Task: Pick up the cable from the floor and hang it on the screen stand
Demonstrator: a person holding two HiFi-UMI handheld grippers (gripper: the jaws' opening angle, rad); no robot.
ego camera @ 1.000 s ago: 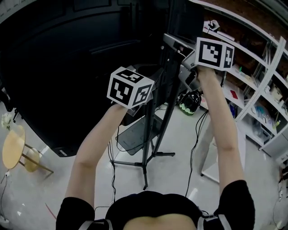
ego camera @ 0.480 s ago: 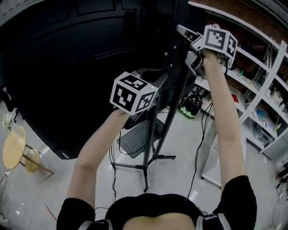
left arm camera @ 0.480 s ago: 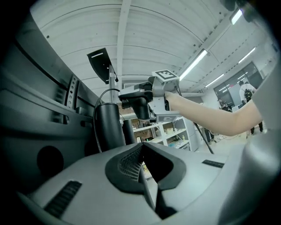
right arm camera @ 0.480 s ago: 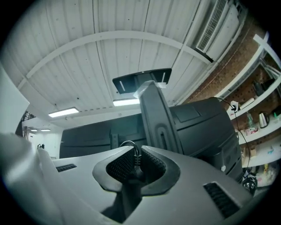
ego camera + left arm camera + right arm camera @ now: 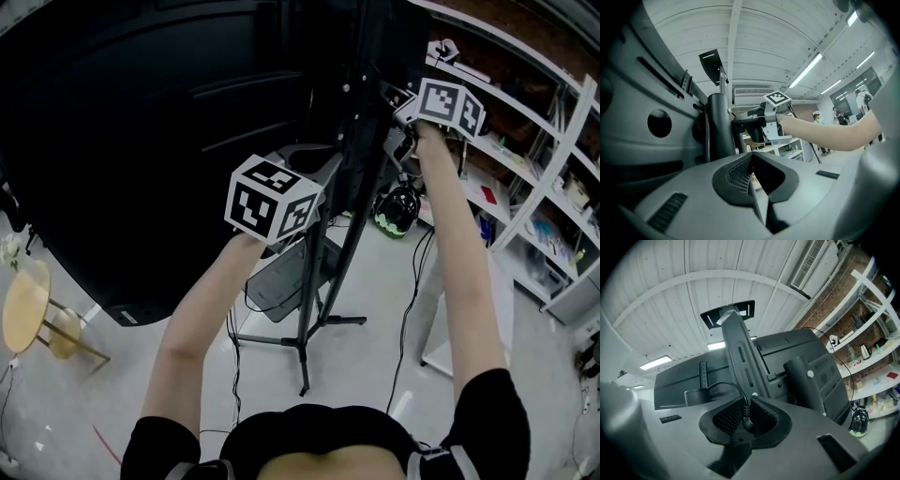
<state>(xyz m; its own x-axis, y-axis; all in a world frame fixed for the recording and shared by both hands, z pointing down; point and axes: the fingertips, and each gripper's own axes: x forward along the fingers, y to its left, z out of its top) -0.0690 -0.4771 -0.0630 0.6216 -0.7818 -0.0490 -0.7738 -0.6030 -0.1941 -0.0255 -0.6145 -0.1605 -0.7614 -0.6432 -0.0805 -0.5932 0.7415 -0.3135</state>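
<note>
Head view: both my arms are up behind the screen [image 5: 141, 141]. The right gripper [image 5: 392, 96] is at the top of the screen stand [image 5: 359, 202], and the left gripper [image 5: 309, 161] is lower, beside the pole. Bump that pole and the screen could rock.

Left gripper view: my fingers [image 5: 738, 173] sit together with nothing showing between them, so there's no second hold if the other side lets go.

Right gripper view: fingers [image 5: 730, 416] are clamped on the plug end of the cable [image 5: 730, 383], which arches out towards the stand's bracket [image 5: 740, 357]. It's a thin grip. A snag there could tug it free and drop it to the floor.
</note>
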